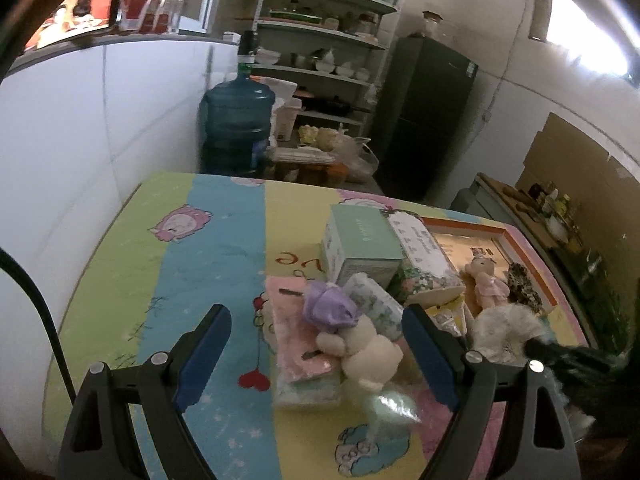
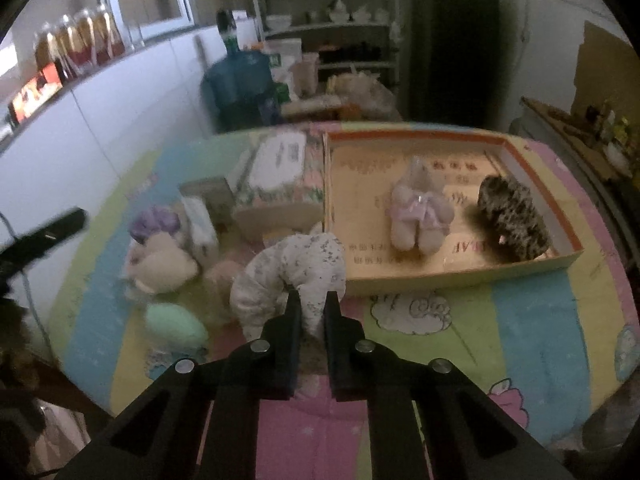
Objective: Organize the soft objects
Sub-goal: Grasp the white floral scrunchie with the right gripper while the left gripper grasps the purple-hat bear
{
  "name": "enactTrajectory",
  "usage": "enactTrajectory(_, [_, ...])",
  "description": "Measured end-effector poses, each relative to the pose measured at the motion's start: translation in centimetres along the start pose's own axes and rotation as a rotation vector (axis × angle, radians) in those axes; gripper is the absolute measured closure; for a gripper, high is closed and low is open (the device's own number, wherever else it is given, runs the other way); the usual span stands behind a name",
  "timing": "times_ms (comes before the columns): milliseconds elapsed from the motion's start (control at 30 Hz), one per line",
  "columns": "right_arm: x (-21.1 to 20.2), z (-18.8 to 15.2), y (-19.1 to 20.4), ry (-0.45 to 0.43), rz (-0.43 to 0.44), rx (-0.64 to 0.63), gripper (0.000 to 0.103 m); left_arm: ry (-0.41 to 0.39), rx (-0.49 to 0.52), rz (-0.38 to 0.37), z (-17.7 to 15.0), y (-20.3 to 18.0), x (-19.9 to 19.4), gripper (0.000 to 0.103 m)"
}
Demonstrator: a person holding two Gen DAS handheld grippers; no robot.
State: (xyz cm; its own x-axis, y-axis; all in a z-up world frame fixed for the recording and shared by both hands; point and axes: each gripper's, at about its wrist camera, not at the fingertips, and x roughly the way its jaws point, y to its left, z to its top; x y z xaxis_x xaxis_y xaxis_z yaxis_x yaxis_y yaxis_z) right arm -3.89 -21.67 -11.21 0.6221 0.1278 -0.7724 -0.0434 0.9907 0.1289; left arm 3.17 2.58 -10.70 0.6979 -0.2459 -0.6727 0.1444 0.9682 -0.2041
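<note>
My right gripper (image 2: 310,300) is shut on a white floral curved cushion (image 2: 292,276), held just left of the orange-rimmed cardboard tray (image 2: 460,272). In the tray lie a pink-dressed plush doll (image 2: 418,210) and a dark speckled soft piece (image 2: 514,220). My left gripper (image 1: 316,320) is open above a cream plush bear with a purple hat (image 1: 356,336), which lies on a pink folded cloth (image 1: 294,340). A mint soft egg-shaped piece (image 2: 176,326) lies near the table's front. The cushion (image 1: 504,328) and tray (image 1: 524,256) also show in the left wrist view.
A mint box (image 1: 362,244), a floral tissue box (image 1: 424,260) and a small floral tissue pack (image 1: 376,304) stand mid-table on the striped cartoon cloth (image 1: 224,248). Behind the table are a water jug (image 1: 238,120), shelves (image 1: 324,52) and a dark fridge (image 1: 428,120). A white wall runs along the left.
</note>
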Motion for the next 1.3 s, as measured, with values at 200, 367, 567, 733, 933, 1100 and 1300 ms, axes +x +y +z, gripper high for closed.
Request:
enactTrajectory(200, [-3.0,0.8,0.5,-0.056,0.019,-0.002,0.092,0.039,0.020,0.001,0.2,-0.4,3.4,0.024])
enactTrajectory(367, [-4.2,0.7,0.3,-0.071,0.010,0.006,0.092,0.080,0.013,0.000,0.0,-0.4,5.7,0.024])
enactTrajectory(567, [-4.7,0.2,-0.6,-0.066,-0.008,0.033,0.092,0.122,-0.006,-0.009,-0.6,-0.2,7.7,0.026])
enactTrajectory(733, [-5.0,-0.2,-1.1,-0.061,-0.019,0.048,0.092,0.133,-0.022,-0.013,-1.0,0.0,8.3,0.034])
enactTrajectory(933, [-5.1,-0.4,-1.5,-0.058,-0.021,0.059,0.092,0.123,-0.009,-0.054,-1.0,-0.6,8.1,0.062])
enactTrajectory(1100, [-5.2,-0.4,-1.6,-0.061,-0.014,0.061,0.092,0.115,-0.010,-0.077,-0.9,-0.8,7.5,0.068])
enactTrajectory(1300, [-5.6,-0.1,-1.6,-0.077,-0.003,0.074,0.092,0.077,-0.014,-0.092,0.0,-0.6,5.3,0.070])
